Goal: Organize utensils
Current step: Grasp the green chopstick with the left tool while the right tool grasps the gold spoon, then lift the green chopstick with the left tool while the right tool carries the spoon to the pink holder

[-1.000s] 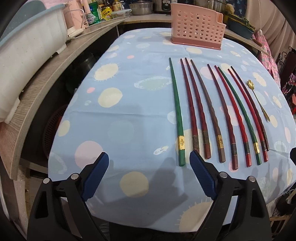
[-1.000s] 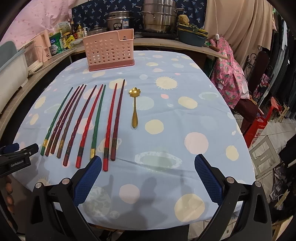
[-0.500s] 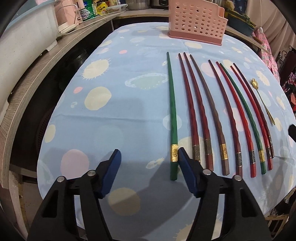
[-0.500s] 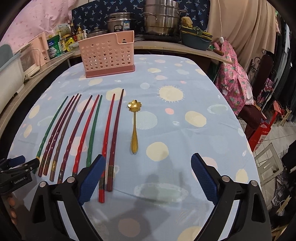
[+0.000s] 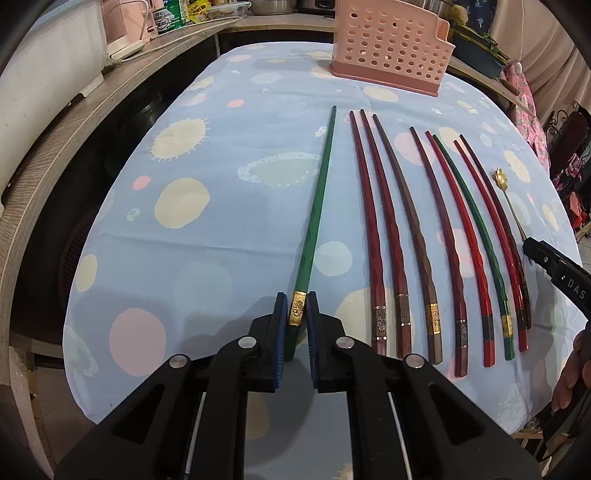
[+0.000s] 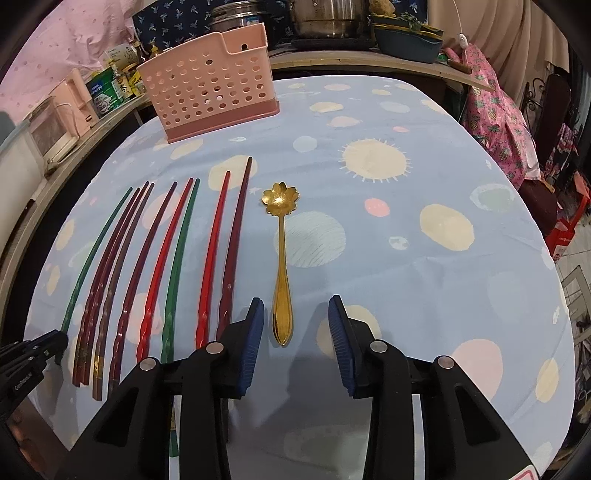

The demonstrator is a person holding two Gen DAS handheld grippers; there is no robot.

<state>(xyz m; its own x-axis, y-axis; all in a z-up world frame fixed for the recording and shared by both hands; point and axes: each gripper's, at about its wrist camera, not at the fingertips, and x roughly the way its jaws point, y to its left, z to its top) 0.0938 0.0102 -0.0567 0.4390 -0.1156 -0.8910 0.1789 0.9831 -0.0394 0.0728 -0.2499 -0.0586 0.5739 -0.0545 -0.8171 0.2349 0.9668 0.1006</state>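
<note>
Several red, brown and green chopsticks (image 5: 417,236) lie side by side on the spotted blue tablecloth (image 5: 221,258). My left gripper (image 5: 297,306) is shut on the leftmost green chopstick (image 5: 317,206) at its gold band, and the stick still rests on the cloth. A gold flower-bowl spoon (image 6: 281,258) lies to the right of the row. My right gripper (image 6: 296,306) hangs over the spoon's handle end. Its jaws are closing with the handle between them, and the pads stand clear of it. A pink perforated utensil holder (image 6: 210,96) stands empty at the far end.
A wooden counter (image 5: 55,155) with appliances and jars curves along the left. Pots (image 6: 325,18) and a bowl sit behind the table. A chair draped in pink cloth (image 6: 495,122) stands to the right. The table's near edge is just under both grippers.
My left jaws have closed from wide onto the green chopstick's gold band. My right gripper has moved forward and down over the spoon's handle, and its jaws have narrowed.
</note>
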